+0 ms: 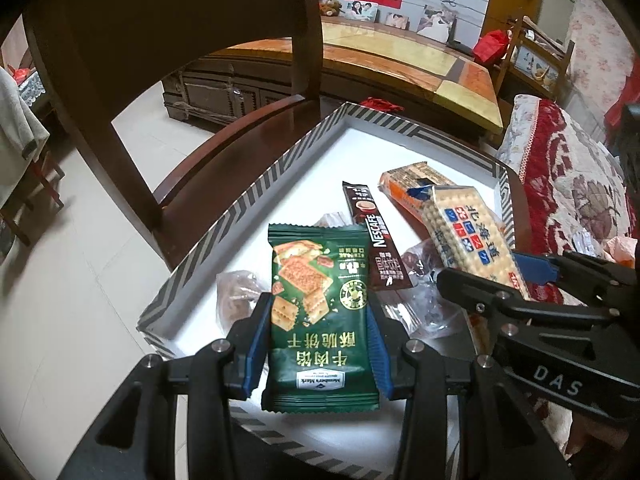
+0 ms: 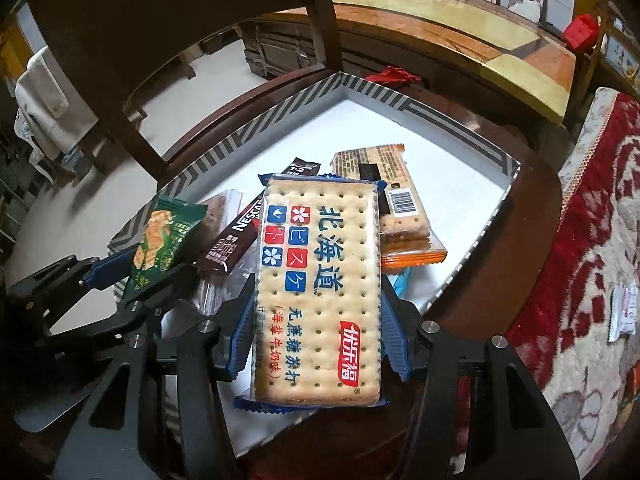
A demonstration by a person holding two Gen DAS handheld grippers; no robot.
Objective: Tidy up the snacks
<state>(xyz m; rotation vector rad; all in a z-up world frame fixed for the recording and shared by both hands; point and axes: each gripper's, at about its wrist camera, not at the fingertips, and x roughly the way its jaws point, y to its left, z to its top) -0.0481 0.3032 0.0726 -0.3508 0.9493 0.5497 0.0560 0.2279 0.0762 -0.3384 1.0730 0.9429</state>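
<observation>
My left gripper is shut on a green biscuit packet, held above the near end of a white box with a striped rim. My right gripper is shut on a clear packet of pale soda crackers, over the same box. In the box lie a brown Nescafe stick, an orange cracker packet and clear-wrapped snacks. The right wrist view shows the green packet in the left gripper at the left, with the Nescafe stick and the orange packet beyond.
The box rests on a dark wooden chair seat, whose backrest rises behind. A red and white patterned cloth lies to the right, with a small sachet on it. A long wooden cabinet stands further back across the tiled floor.
</observation>
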